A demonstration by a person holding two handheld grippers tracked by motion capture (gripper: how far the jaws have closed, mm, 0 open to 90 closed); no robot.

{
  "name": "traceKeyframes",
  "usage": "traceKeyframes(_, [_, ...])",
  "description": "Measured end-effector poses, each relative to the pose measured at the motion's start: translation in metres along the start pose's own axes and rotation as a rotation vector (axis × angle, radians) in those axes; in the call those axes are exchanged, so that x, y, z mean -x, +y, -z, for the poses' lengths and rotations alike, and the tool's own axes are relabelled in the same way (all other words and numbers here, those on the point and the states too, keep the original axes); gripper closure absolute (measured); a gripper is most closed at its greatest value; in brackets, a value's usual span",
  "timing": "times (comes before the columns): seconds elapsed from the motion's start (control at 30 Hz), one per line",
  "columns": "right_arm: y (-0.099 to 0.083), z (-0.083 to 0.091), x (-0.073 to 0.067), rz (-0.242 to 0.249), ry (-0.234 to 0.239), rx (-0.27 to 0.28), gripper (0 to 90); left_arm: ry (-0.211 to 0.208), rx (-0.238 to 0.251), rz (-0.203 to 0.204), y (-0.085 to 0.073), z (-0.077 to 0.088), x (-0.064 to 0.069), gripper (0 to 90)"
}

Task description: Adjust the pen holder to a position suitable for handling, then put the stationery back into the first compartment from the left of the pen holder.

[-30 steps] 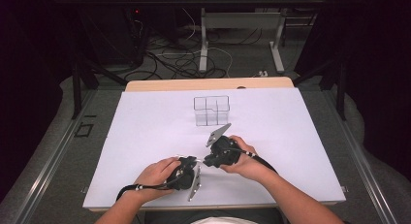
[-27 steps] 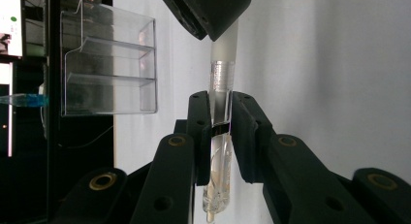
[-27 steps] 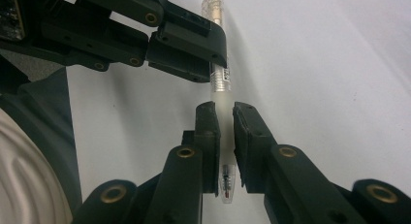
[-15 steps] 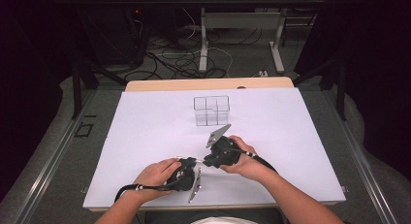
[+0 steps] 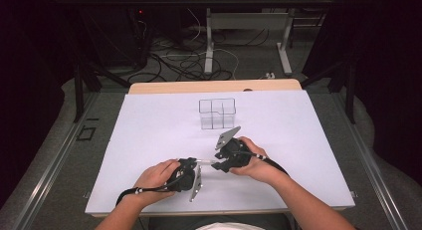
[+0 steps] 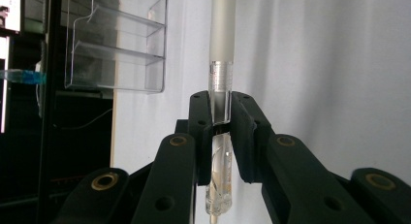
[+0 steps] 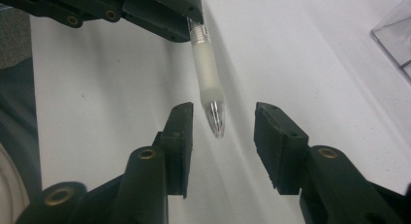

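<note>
Now, with the left gripper (image 6: 220,132) pinching the pen (image 7: 207,83), the right gripper (image 7: 222,127), jaws just spreading around its tip, should back straight off.

High view: looking forward and down from above the person's side, taking in the whole white table (image 5: 149,135), with the clear organiser (image 5: 217,113) sitting far off at mid-table.
Left gripper view: riding close behind its own jaws, facing along the pen (image 6: 220,64) with the organiser (image 6: 116,44) lying beyond (turned on its side here).
Right gripper view: sitting very near the pen tip (image 7: 215,118), facing down at the table, the organiser's corner (image 7: 395,32) showing at the edge.
Shared: all three are catching the pen and the organiser.
</note>
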State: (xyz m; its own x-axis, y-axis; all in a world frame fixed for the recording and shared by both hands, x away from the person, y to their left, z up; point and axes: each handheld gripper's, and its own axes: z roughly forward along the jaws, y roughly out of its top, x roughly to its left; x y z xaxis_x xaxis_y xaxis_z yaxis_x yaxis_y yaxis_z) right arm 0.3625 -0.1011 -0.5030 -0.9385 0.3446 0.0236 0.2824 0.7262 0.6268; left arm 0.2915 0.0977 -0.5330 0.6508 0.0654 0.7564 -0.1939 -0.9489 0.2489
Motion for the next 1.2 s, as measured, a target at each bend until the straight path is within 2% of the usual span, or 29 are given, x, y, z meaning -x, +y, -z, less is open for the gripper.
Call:
traceKeyframes(0.03, [0.0, 0.0, 0.0, 0.0, 0.0, 0.0, 57.9, 0.0, 0.0, 0.0, 0.0, 0.0, 0.0, 79.7])
traceKeyframes(0.1, [-0.001, 0.001, 0.001, 0.005, -0.008, 0.011, 50.5, -0.005, -0.004, 0.031, -0.001, 0.0, -0.002, 79.7])
traceKeyframes(0.13, [-0.002, 0.001, 0.002, 0.003, -0.016, 0.013, 48.7, -0.01, -0.004, 0.061, -0.003, -0.001, -0.005, 79.7])
traceKeyframes(0.17, [-0.002, 0.001, 0.002, 0.003, -0.016, 0.013, 48.7, -0.01, -0.004, 0.061, -0.003, -0.001, -0.005, 79.7])
traceKeyframes(0.2, [-0.003, 0.002, 0.004, -0.012, -0.027, 0.028, 45.1, -0.021, -0.003, 0.104, -0.005, -0.001, -0.007, 79.7])
traceKeyframes(0.23, [-0.004, 0.003, 0.005, -0.022, -0.025, 0.029, 43.8, -0.021, -0.003, 0.104, -0.005, -0.001, -0.007, 79.7])
traceKeyframes(0.37, [-0.007, 0.004, 0.009, -0.062, -0.025, 0.02, 38.6, -0.031, -0.014, 0.174, -0.008, -0.002, -0.012, 79.7])
traceKeyframes(0.47, [-0.01, 0.005, 0.013, -0.05, -0.044, 0.029, 37.2, -0.043, -0.008, 0.216, -0.011, -0.003, -0.016, 79.7])
traceKeyframes(0.57, [-0.012, 0.007, 0.015, -0.079, -0.055, 0.02, 34.6, -0.048, 0.018, 0.292, -0.015, -0.004, -0.021, 79.7])
traceKeyframes(0.6, [-0.013, 0.007, 0.016, -0.092, -0.058, 0.022, 33.3, -0.048, 0.018, 0.292, -0.015, -0.004, -0.021, 79.7])
traceKeyframes(0.63, [-0.013, 0.008, 0.016, -0.105, -0.062, 0.02, 31.8, -0.049, 0.026, 0.334, -0.016, -0.003, -0.025, 79.7])
traceKeyframes(0.67, [-0.014, 0.009, 0.018, -0.116, -0.067, 0.022, 29.7, -0.049, 0.026, 0.334, -0.016, -0.003, -0.025, 79.7])
traceKeyframes(0.7, [-0.015, 0.01, 0.019, -0.126, -0.071, 0.03, 26.9, -0.054, 0.049, 0.378, -0.018, -0.002, -0.03, 79.7])
traceKeyframes(0.73, [-0.016, 0.011, 0.02, -0.138, -0.074, 0.036, 23.8, -0.054, 0.049, 0.378, -0.018, -0.002, -0.03, 79.7])
traceKeyframes(0.8, [-0.017, 0.013, 0.022, -0.158, -0.09, 0.055, 18.9, -0.06, 0.062, 0.428, -0.02, -0.002, -0.032, 79.7])
traceKeyframes(0.83, [-0.017, 0.013, 0.024, -0.153, -0.09, 0.066, 17.4, -0.072, 0.072, 0.464, -0.022, -0.002, -0.035, 79.7])
traceKeyframes(0.87, [-0.017, 0.014, 0.024, -0.171, -0.094, 0.073, 15.9, -0.072, 0.072, 0.464, -0.022, -0.002, -0.035, 79.7])
traceKeyframes(0.93, [-0.017, 0.016, 0.024, -0.181, -0.096, 0.082, 15.1, -0.083, 0.081, 0.505, -0.025, -0.002, -0.038, 79.7])
traceKeyframes(0.97, [-0.017, 0.016, 0.025, -0.181, -0.103, 0.096, 14.8, -0.094, 0.092, 0.548, -0.028, -0.002, -0.041, 79.7])
traceKeyframes(1.0, [-0.017, 0.016, 0.026, -0.174, -0.099, 0.102, 13.8, -0.098, 0.097, 0.568, -0.029, -0.002, -0.042, 79.7])
traceKeyframes(1.03, [-0.017, 0.016, 0.026, -0.177, -0.093, 0.122, 11.9, -0.098, 0.097, 0.568, -0.029, -0.002, -0.042, 79.7])
traceKeyframes(1.07, [-0.017, 0.017, 0.025, -0.2, -0.093, 0.113, 10.2, -0.103, 0.103, 0.592, -0.031, -0.001, -0.043, 79.7])
traceKeyframes(1.2, [-0.018, 0.016, 0.027, -0.2, -0.113, 0.122, 6.2, -0.126, 0.13, 0.678, -0.037, 0.0, -0.048, 79.7])
